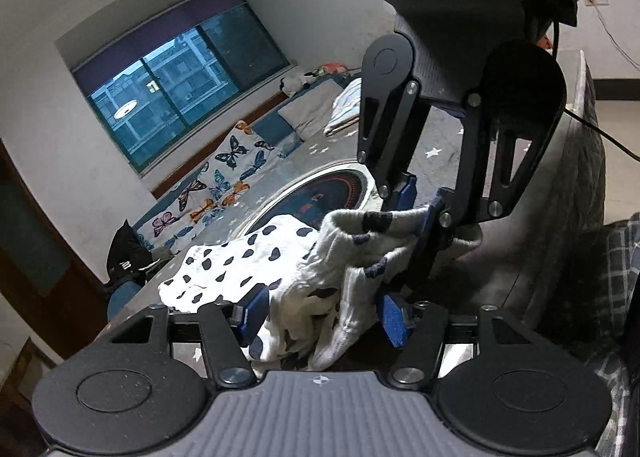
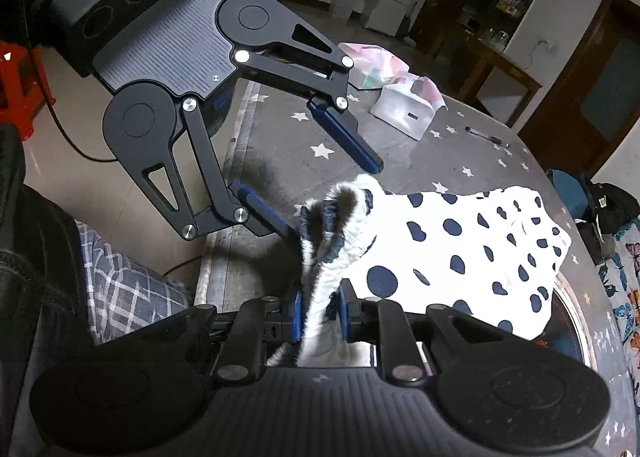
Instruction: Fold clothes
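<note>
A white garment with dark blue spots (image 1: pixel 240 269) (image 2: pixel 472 245) lies on the grey star-patterned bed cover (image 2: pixel 280 137). Its near end is bunched and lifted. My left gripper (image 1: pixel 320 313) is open, its blue pads on either side of the bunched cloth without clamping it; it also shows in the right wrist view (image 2: pixel 332 193), open beside the raised fold. My right gripper (image 2: pixel 318 313) is shut on the bunched edge of the garment; it shows in the left wrist view (image 1: pixel 420 209), pinching the lifted cloth.
A white box (image 2: pixel 404 113), a pink bag (image 2: pixel 372 65) and a pen (image 2: pixel 486 136) lie on the far part of the bed. Folded clothes (image 1: pixel 344 109), a butterfly-print cover (image 1: pixel 216 185) and a black bag (image 1: pixel 124 257) sit by the window. The bed edge and floor are at left (image 2: pixel 100 185).
</note>
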